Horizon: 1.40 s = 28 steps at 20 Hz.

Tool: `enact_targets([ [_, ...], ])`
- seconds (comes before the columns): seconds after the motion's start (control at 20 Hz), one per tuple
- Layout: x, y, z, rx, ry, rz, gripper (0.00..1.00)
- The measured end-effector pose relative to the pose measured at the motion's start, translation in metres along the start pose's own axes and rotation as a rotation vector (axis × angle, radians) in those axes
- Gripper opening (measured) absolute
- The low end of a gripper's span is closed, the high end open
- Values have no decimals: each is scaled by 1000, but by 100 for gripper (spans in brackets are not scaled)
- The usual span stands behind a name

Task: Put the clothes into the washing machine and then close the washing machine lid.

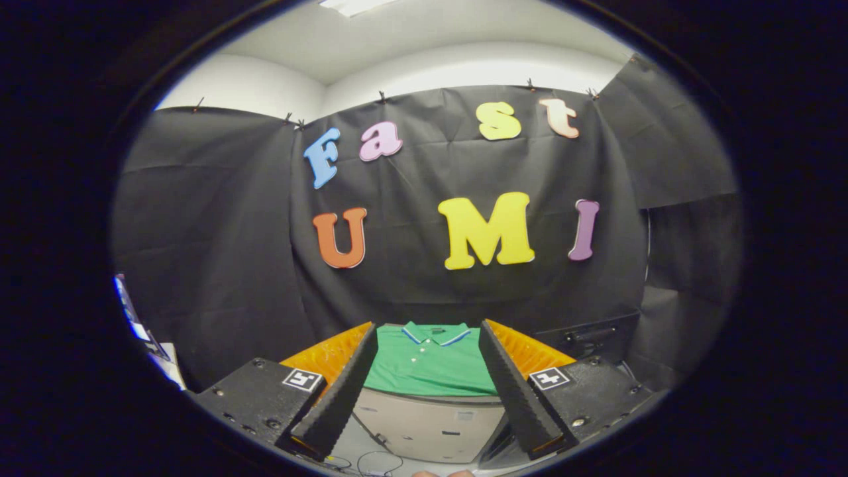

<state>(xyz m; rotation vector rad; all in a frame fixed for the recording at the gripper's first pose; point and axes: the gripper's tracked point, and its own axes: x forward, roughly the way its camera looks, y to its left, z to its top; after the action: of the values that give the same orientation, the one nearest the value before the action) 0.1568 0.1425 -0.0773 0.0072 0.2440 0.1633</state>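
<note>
Gripper (427,381) spread wide, gripping nothing; folded green polo shirt (429,363) flat ahead between fingers, collar facing away.

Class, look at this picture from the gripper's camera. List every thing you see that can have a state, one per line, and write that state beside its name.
Green polo shirt with a striped collar: lying flat on the pale cabinet, collar away from the gripper, buttons done up as far as I can tell, untouched.
Pale cabinet: front closed, shirt on top.
Gripper: open, fingers spread wide, holding nothing, short of the shirt.
</note>
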Motion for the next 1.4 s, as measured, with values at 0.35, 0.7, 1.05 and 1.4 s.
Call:
enact_targets([
  [0.35,120,18,-40,9,225,79,98],
  [0.7,202,23,-102,32,635,92,99],
  [1.05,243,11,-144,87,875,-10,99],
  [1.4,252,5,-167,7,982,-95,96],
])
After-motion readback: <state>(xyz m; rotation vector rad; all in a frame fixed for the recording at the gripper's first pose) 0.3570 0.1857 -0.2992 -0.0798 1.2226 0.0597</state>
